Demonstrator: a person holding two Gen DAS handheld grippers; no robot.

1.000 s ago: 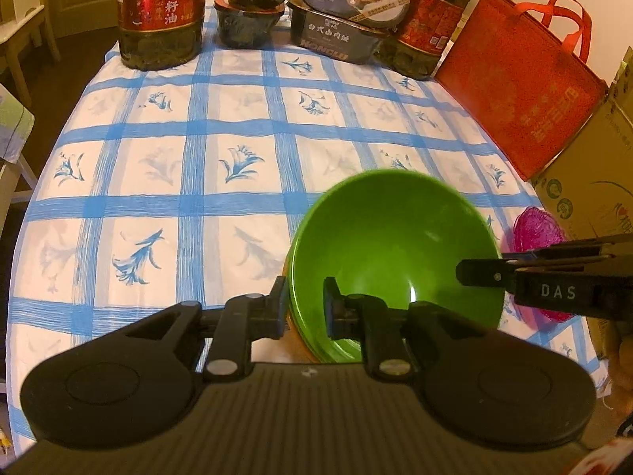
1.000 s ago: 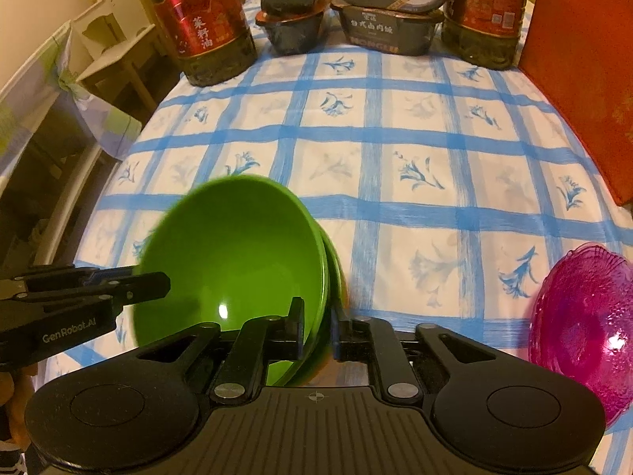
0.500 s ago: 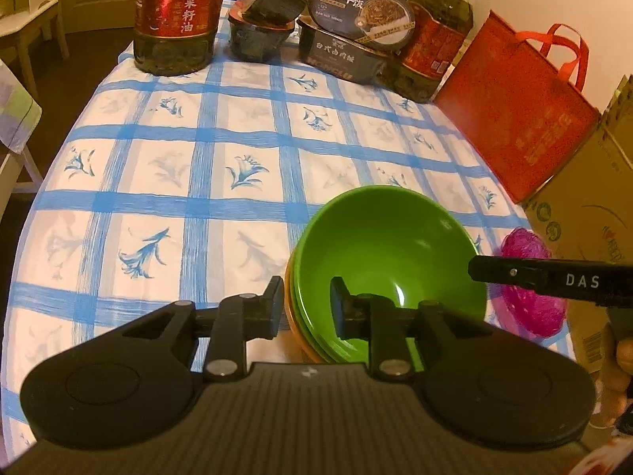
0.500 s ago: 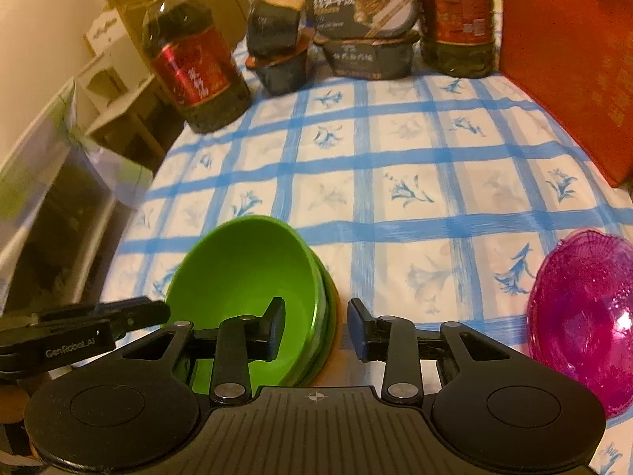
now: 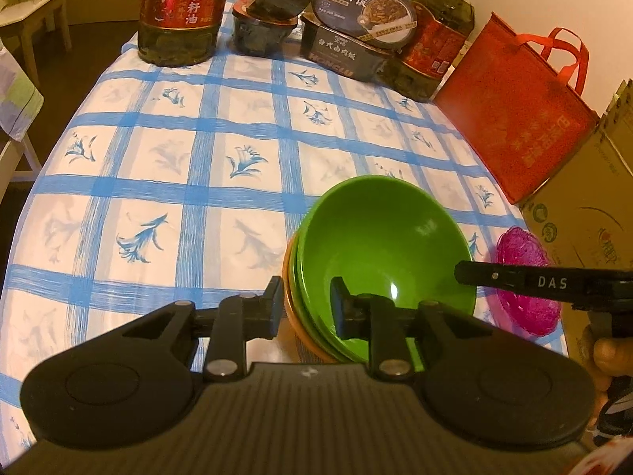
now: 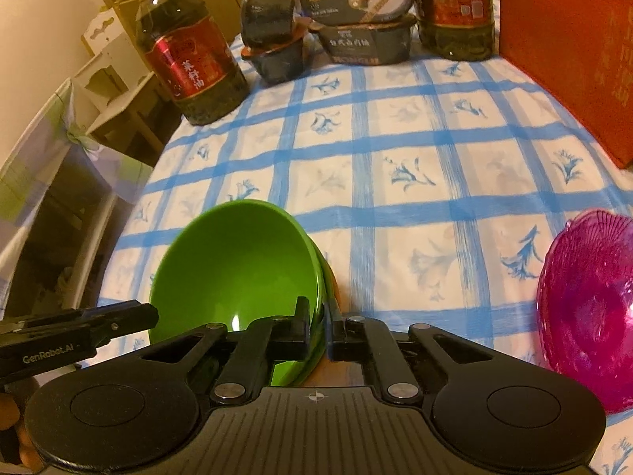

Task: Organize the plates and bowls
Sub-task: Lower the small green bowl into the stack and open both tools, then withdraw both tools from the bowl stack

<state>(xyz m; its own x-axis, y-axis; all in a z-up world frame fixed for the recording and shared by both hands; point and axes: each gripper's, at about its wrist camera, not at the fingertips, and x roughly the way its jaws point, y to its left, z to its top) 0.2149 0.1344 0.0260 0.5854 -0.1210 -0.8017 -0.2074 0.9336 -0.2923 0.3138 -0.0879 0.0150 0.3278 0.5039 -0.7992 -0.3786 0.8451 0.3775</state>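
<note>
A green bowl (image 5: 379, 245) sits nested on a second green bowl and an orange bowl (image 5: 292, 316) near the front of the blue-checked table (image 5: 158, 158). My left gripper (image 5: 308, 308) straddles the stack's left rim, one finger outside the orange bowl and one inside the top bowl, pads against them. My right gripper (image 6: 320, 328) is shut on the right rim of the top green bowl (image 6: 237, 269). Its finger marked DAS (image 5: 514, 281) shows at that rim in the left wrist view. A pink glass dish (image 6: 593, 308) lies to the right of the stack.
Two large oil bottles (image 5: 178, 12), stacked food boxes (image 5: 356, 39) and dark tubs line the far edge. A red bag (image 5: 514, 118) and a cardboard box (image 5: 585, 206) stand along the right side. A pale chair stands off the table's left.
The right gripper's jaws stood apart around the green bowl's rim half a second ago and have now closed on it. The top bowl has settled from tilted into the stack.
</note>
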